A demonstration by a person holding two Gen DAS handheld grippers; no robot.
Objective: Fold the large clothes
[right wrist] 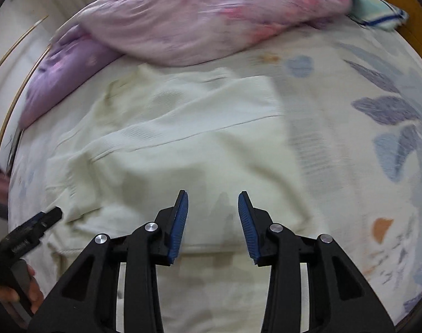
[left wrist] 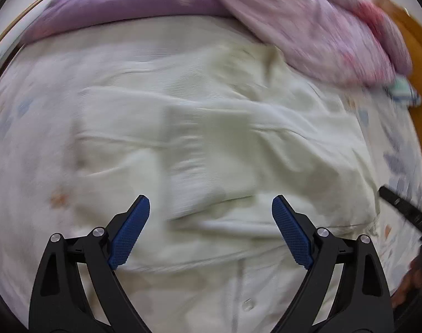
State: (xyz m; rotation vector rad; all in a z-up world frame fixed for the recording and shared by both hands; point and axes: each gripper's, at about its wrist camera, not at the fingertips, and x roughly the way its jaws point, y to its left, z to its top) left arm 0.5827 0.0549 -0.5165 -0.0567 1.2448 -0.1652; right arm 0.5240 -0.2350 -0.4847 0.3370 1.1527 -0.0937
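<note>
A pale cream button shirt (left wrist: 211, 138) lies partly folded in the middle of the bed (right wrist: 363, 144), below the purple pillows (right wrist: 200, 19) at the far edge. The left gripper (left wrist: 211, 230) hangs over it with fingers wide apart and empty. The right gripper (right wrist: 213, 222) also has its fingers apart, nothing between them. I think the risk is here: a pinch may take only the top layer, so the fold slides open, or it catches the floral sheet too.
</note>
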